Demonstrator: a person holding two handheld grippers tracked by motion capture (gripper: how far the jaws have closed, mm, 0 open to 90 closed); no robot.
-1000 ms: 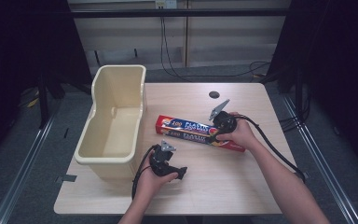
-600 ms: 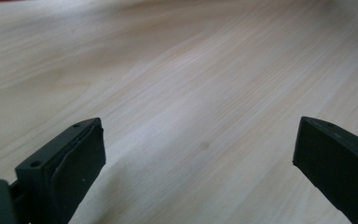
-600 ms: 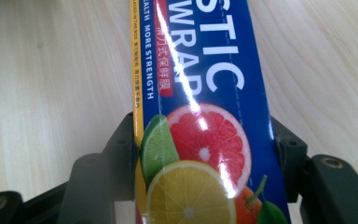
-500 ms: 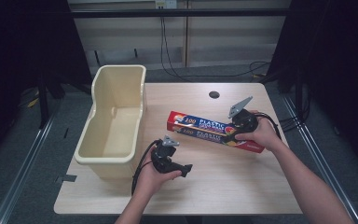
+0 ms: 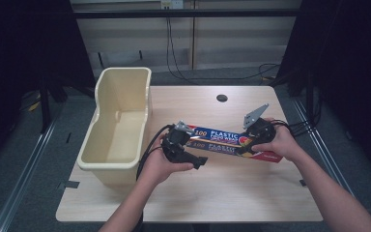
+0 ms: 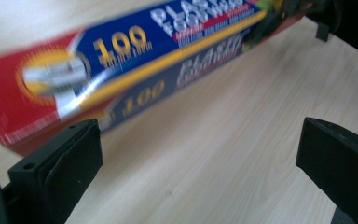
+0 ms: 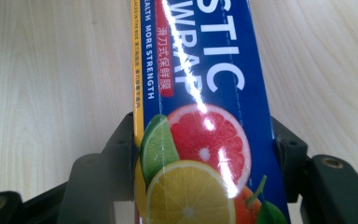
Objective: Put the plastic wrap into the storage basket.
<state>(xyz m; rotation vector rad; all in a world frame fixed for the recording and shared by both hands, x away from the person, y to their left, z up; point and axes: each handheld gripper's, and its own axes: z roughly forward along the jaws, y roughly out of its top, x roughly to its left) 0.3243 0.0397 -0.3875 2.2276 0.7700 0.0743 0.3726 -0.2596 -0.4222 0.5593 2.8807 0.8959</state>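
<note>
Two hands raised: right gripper [image 5: 249,145] clamps plastic wrap box [image 5: 222,140].

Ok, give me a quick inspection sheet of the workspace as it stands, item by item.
Surface: light wooden table, round dark hole near the far edge.
Job's things: plastic wrap box, red and blue, lifted off the table; cream bin at the table's left edge, nothing seen inside.
Clutter: nothing seen.
Grippers: right claw shut on the box's fruit-picture end; left claw has just been opening, jaws wide, nothing between them, the box's other end just beyond.
Cables: black leads trail from each gripper; more cables hang behind the table.
Surroundings: grey floor, dark curtains on both sides.
</note>
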